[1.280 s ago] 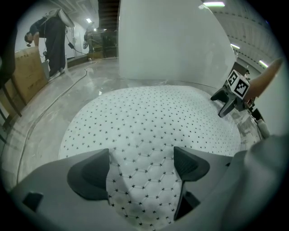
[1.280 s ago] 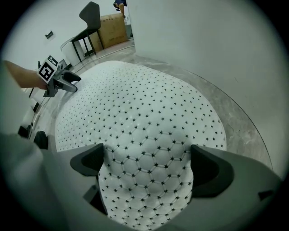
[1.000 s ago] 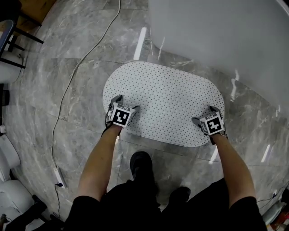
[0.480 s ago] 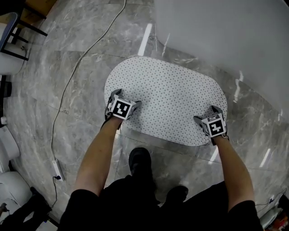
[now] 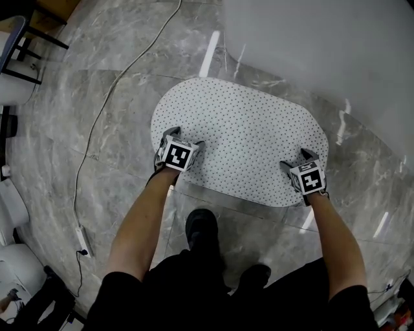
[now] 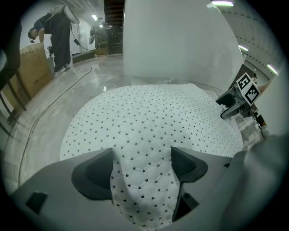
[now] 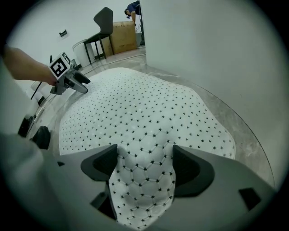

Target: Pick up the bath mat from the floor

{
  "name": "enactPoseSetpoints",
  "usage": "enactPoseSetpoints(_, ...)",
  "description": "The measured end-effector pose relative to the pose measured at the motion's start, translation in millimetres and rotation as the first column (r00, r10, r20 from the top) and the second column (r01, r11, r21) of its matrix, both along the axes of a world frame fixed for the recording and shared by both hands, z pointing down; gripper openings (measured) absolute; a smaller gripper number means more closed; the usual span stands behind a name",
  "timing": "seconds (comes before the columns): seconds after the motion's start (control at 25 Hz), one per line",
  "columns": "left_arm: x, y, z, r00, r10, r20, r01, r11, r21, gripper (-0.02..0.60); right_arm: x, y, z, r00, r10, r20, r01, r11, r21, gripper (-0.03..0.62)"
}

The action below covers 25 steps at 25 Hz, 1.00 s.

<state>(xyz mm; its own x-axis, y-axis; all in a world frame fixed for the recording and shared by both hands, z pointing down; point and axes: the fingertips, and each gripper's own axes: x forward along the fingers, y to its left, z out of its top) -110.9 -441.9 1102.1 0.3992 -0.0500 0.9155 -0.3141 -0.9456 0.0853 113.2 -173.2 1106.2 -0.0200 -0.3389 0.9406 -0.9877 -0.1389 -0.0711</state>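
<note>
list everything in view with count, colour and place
bath mat: 1, white with dark dots, on floor
floor: 1, grey marble
panel: 1, white, behind mat
cable: 1, white, floor at left
chair: 1, dark, far left
cardboard box: 1, brown, beside chair
person: 1, dark clothes, far background
shoes: 2, black, near side of mat
left gripper: 1, grey, jaws have just been closing, pinching mat's near-left edge
right gripper: 1, grey, jaws have just been closing, pinching mat's near-right edge

Reads bright and even under ceiling lights (image 6: 221, 3), with white glare streaks on the glossy floor (image 5: 110, 129) beyond and right of the bath mat (image 5: 246, 142), faint shadow along its near edge, fisheye bending and dark corners in both gripper views.
</note>
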Motion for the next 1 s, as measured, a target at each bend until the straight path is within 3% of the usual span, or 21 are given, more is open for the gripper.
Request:
enactPoseSetpoints(0.24,-13,-10,14,0.999,0.024,0.028,-0.025,0.999,0.027,0.441,-6,-2,-4,0.998,-0.052,0.043,0.051,0.999,0.02,0.364)
enactPoseSetpoints(0.28,-17,-16,21,1.0,0.014,0.027,-0.015,0.999,0.032,0.481,-2,0,-5,0.998,-0.037,0.056,0.036,0.999,0.019,0.397)
enactPoseSetpoints(0.32,-22,-20,26,1.0,-0.004,0.027,0.003,1.0,0.02,0.51,3,3,-6,0.998,-0.015,0.061,0.015,1.0,0.011,0.477)
enactPoseSetpoints(0.4,-31,-23,32,0.999,-0.038,0.026,0.039,0.999,-0.029,0.548,11,17,-3,0.998,0.016,0.053,-0.014,0.999,-0.033,0.544)
enactPoseSetpoints(0.56,-32,-21,30,0.999,-0.034,0.026,0.035,0.998,-0.049,0.555,18,31,10,0.997,0.067,0.045,-0.063,0.993,-0.095,0.586)
enactPoseSetpoints(0.8,-25,-14,9,0.999,-0.023,0.036,0.024,1.0,-0.014,0.545,14,24,8,0.999,0.042,0.031,-0.039,0.996,-0.084,0.583)
enactPoseSetpoints(1.0,-23,-12,14,1.0,-0.019,0.006,0.019,1.0,-0.007,0.519,4,17,3,1.0,-0.01,0.014,0.011,0.999,-0.052,0.502)
